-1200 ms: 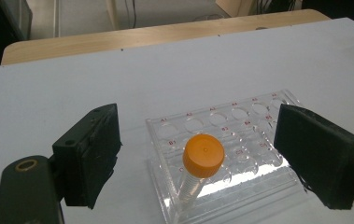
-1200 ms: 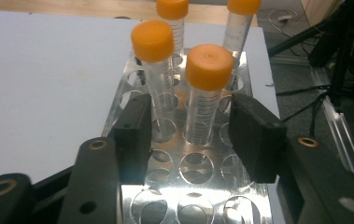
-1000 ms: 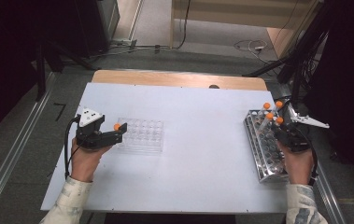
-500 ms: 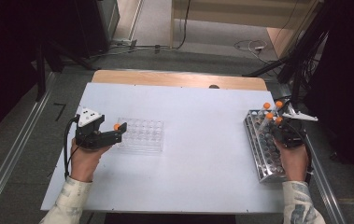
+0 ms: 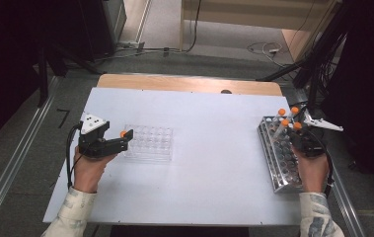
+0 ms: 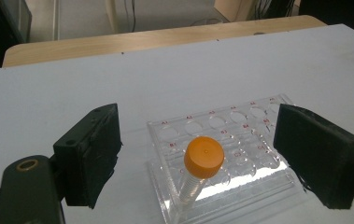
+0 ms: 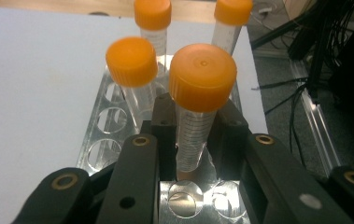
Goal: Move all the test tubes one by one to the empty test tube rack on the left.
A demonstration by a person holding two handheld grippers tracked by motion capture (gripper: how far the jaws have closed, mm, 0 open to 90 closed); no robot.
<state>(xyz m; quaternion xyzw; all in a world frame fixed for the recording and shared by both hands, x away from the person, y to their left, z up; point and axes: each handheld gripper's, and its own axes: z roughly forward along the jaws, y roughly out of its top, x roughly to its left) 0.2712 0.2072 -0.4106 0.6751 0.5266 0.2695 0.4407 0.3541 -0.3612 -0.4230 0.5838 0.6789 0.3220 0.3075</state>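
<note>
A clear plastic rack lies at the table's left. One orange-capped tube leans in its near corner hole. My left gripper is open at that corner, its pads wide apart on either side of the tube and not touching it. At the right stands a metal rack with several orange-capped tubes at its far end. My right gripper has just been closing and is shut on the nearest tube, which stands upright in the rack.
Three more capped tubes stand just behind the held one. The metal rack's near holes are empty. The white tabletop is bare between the racks. Cables and dark stands crowd the floor at the right.
The right gripper's jaws have closed on the tube in the metal rack. The left gripper and the clear rack stay as they were.
</note>
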